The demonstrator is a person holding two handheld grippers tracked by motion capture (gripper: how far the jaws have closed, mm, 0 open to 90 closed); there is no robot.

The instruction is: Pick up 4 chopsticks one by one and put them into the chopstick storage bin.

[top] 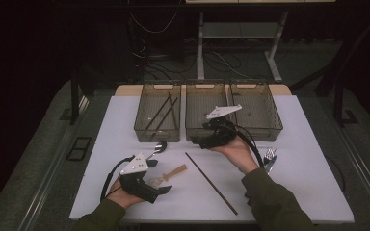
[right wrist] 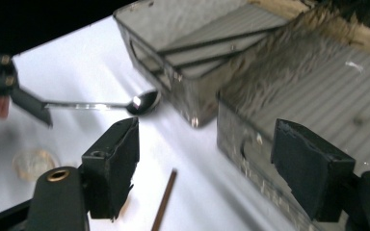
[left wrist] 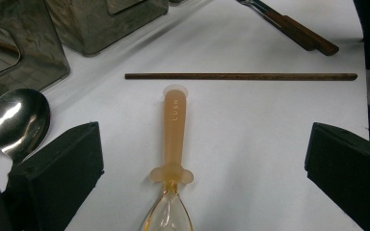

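The white worktop [top: 313, 192] spans the middle of the high view, with three bins in a row along its upper edge; the left bin [top: 147, 130] holds dark sticks. My right gripper [top: 195, 143] hovers at the front wall of the middle bin [top: 197, 103], jaws spread and empty. My left gripper [top: 161, 177], lower left, has its jaws spread wide on either side of the orange baby spoon [left wrist: 175, 139], not touching it. A long chopstick [left wrist: 241, 76] lies just beyond the spoon's handle tip. A metal spoon [left wrist: 17, 120] rests at the left edge of the left gripper view.
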